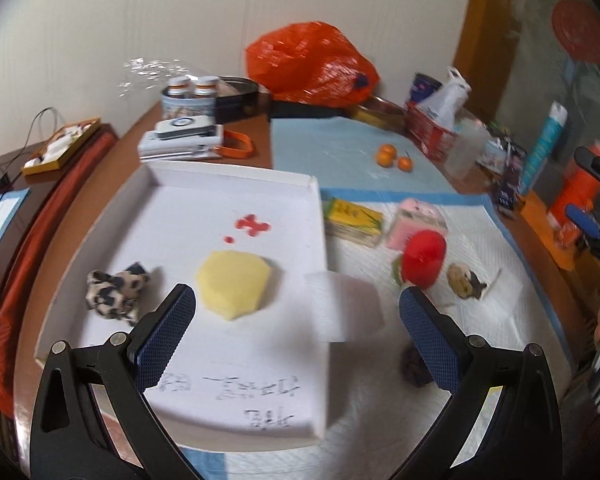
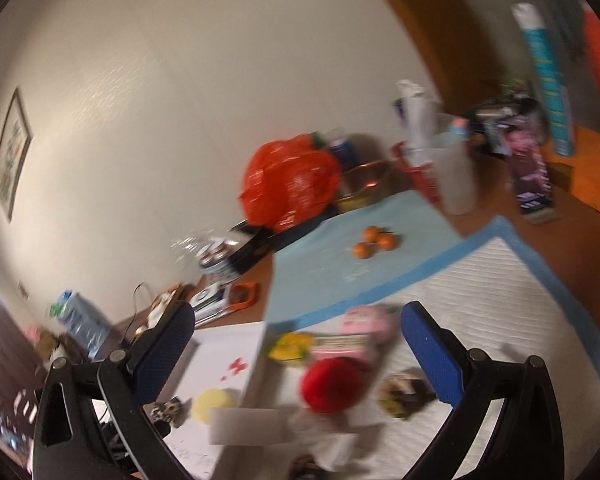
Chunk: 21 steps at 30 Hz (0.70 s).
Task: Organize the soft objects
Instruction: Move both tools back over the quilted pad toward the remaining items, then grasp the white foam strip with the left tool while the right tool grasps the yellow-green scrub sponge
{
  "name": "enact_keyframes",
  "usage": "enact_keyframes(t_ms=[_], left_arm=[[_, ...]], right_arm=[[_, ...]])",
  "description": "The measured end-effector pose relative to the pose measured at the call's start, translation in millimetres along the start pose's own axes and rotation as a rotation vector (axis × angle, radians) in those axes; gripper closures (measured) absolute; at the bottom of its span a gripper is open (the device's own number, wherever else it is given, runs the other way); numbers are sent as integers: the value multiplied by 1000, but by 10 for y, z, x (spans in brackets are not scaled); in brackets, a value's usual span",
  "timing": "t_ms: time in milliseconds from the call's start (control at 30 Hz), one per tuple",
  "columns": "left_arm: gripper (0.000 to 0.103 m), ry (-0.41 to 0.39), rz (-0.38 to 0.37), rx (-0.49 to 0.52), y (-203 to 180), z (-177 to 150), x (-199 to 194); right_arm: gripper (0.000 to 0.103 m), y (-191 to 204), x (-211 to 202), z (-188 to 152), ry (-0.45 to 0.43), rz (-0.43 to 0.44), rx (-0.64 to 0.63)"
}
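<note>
A white shallow box (image 1: 204, 184) holds a yellow sponge (image 1: 233, 285) and a leopard-print scrunchie (image 1: 116, 291). A white foam piece (image 1: 346, 306) hangs blurred over the box's right edge. On the white pad (image 1: 488, 240) lie a red plush ball (image 1: 423, 256), a pink packet (image 1: 416, 220), a yellow-green packet (image 1: 352, 220), a brown plush face (image 1: 465, 282) and a dark item (image 1: 414, 366). My left gripper (image 1: 296, 316) is open above the box edge. My right gripper (image 2: 296, 344) is open above the red ball (image 2: 329, 384), and also shows at the left view's right edge (image 1: 596, 208).
An orange plastic bag (image 1: 312, 64), tins, a white device stack (image 1: 180, 140) and three small oranges (image 1: 392, 156) on a blue pad sit at the back. Bottles, a red basket (image 1: 432, 128) and boxes crowd the right side. A red cushion (image 1: 40, 240) lies left.
</note>
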<state>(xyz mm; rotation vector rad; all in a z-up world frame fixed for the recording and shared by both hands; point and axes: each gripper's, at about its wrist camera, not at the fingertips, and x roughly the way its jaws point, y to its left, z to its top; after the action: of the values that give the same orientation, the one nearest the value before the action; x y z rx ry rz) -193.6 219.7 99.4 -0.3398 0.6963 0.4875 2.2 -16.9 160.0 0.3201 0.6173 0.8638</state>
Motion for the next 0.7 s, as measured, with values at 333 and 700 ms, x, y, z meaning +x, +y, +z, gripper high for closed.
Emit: enact_keyframes(t_ms=[333, 700], left_arm=[[0, 122, 1, 509, -537, 55, 460], [3, 188, 112, 596, -668, -112, 870]], right_arm=[[0, -710, -117, -22, 66, -85, 57], [0, -1037, -224, 13, 53, -111, 119]])
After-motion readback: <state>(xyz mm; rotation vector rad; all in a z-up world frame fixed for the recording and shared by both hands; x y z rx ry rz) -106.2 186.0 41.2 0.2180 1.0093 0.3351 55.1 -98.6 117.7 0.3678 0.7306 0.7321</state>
